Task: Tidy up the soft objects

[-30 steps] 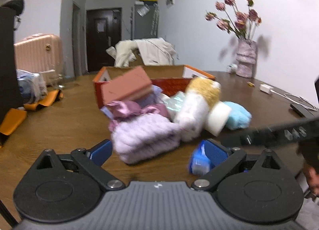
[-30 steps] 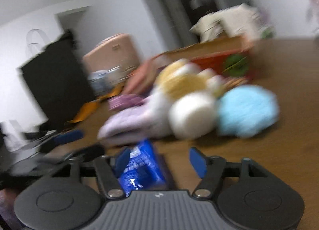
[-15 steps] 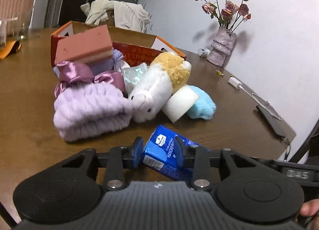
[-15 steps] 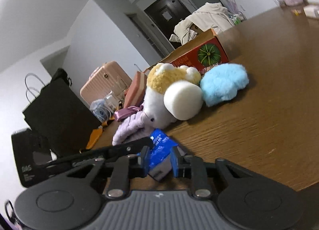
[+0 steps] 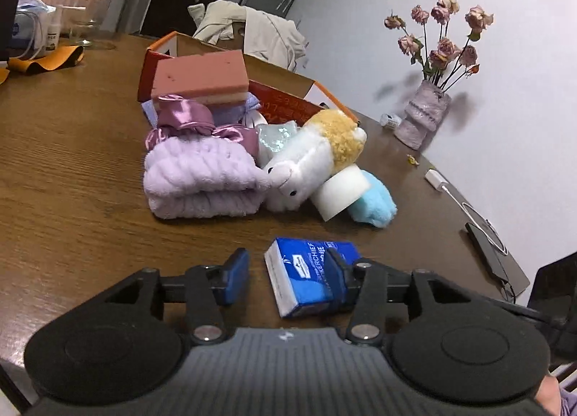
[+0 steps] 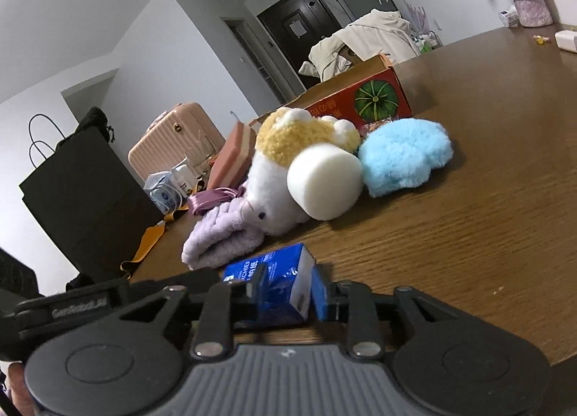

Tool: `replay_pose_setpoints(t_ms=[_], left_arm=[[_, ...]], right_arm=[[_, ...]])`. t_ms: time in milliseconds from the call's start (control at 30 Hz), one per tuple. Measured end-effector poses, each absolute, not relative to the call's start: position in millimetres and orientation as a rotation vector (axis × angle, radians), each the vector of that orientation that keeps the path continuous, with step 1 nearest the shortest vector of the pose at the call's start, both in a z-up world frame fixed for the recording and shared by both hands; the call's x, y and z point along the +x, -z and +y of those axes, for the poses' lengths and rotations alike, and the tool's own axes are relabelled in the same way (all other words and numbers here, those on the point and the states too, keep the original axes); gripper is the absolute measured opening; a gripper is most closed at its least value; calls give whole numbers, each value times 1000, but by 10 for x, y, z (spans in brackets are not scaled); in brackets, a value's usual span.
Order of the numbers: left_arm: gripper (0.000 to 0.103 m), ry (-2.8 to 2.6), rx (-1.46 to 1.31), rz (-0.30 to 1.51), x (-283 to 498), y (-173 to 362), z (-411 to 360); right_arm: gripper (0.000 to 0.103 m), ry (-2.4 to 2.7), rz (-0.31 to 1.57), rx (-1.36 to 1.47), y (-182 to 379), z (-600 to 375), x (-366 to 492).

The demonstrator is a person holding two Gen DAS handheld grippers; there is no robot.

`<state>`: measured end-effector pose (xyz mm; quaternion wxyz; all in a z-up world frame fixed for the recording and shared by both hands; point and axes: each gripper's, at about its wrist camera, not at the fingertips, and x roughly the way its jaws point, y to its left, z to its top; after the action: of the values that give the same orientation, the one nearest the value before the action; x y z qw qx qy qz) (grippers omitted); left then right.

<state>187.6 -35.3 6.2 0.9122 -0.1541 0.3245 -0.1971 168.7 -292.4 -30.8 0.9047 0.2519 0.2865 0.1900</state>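
Tissue pack [image 6: 274, 286] lies flat, long axis toward plush pile [image 5: 306, 163]; right jaws grip it, left jaws open.

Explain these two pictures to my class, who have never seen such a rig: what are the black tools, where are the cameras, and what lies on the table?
There is no robot. A person holds a two-finger gripper in each hand, and each carries a camera looking along its fingers. The left view shows the left gripper open. The right view shows the right gripper clamped on a blue tissue pack. On the wooden table lie a lilac towel, a white plush toy, a foam cylinder, a blue fluffy pad and a red carton.
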Motion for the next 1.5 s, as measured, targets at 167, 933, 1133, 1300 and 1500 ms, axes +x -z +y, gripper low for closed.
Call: replay_pose_setpoints(t_ms=[167, 933, 1133, 1300, 1500], left_arm=[[30, 451, -328, 716, 1952, 7, -412], [23, 328, -334, 660, 5011, -1265, -56], [23, 232, -303, 790, 5992, -818, 7], [26, 189, -264, 846, 6365, -540, 32], [33, 181, -241, 809, 6374, -598, 118]], right_arm=[[27, -400, 607, 555, 372, -2919, 1769], [20, -517, 668, 545, -977, -2614, 4933], [20, -482, 854, 631, -487, -2428, 5996], [23, -460, 941, 652, -123, -2277, 6427], [27, -465, 973, 608, -46, -2127, 6555]])
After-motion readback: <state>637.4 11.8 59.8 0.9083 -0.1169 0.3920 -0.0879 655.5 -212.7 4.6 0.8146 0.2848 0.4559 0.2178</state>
